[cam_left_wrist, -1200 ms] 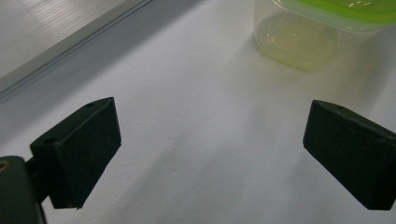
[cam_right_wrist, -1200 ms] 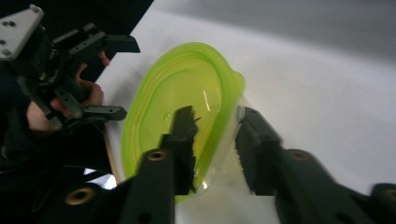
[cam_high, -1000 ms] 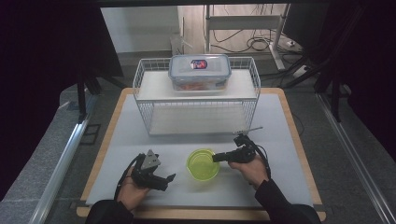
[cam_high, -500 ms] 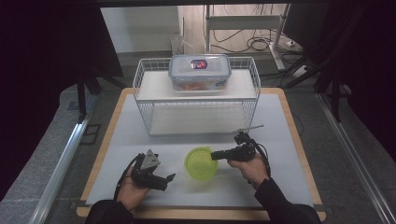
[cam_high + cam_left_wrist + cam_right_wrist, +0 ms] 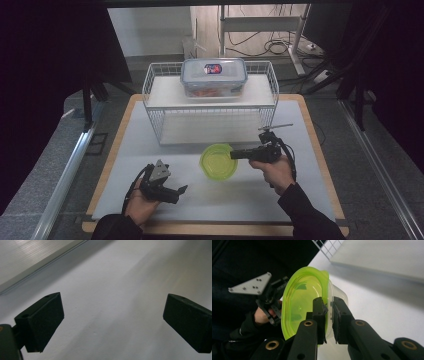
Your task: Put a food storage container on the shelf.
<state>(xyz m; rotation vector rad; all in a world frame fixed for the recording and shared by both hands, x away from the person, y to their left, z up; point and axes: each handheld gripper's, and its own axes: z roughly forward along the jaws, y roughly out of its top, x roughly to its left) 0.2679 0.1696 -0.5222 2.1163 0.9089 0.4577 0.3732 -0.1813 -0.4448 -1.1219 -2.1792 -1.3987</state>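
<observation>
The high view looks forward and down from above the person's edge of the table (image 5: 210, 200), taking in its whole top from well back. The left gripper view rides low and close on the left tongs (image 5: 112, 322), facing along their black jaws over bare table top towards one table edge. The right gripper view sits just behind the right tongs (image 5: 328, 315), very near the green bowl (image 5: 302, 302), and shares with the high view that bowl, the left tongs and the wire basket (image 5: 210, 120).

Glossy translucent green plastic bowl (image 5: 219, 161)
</observation>
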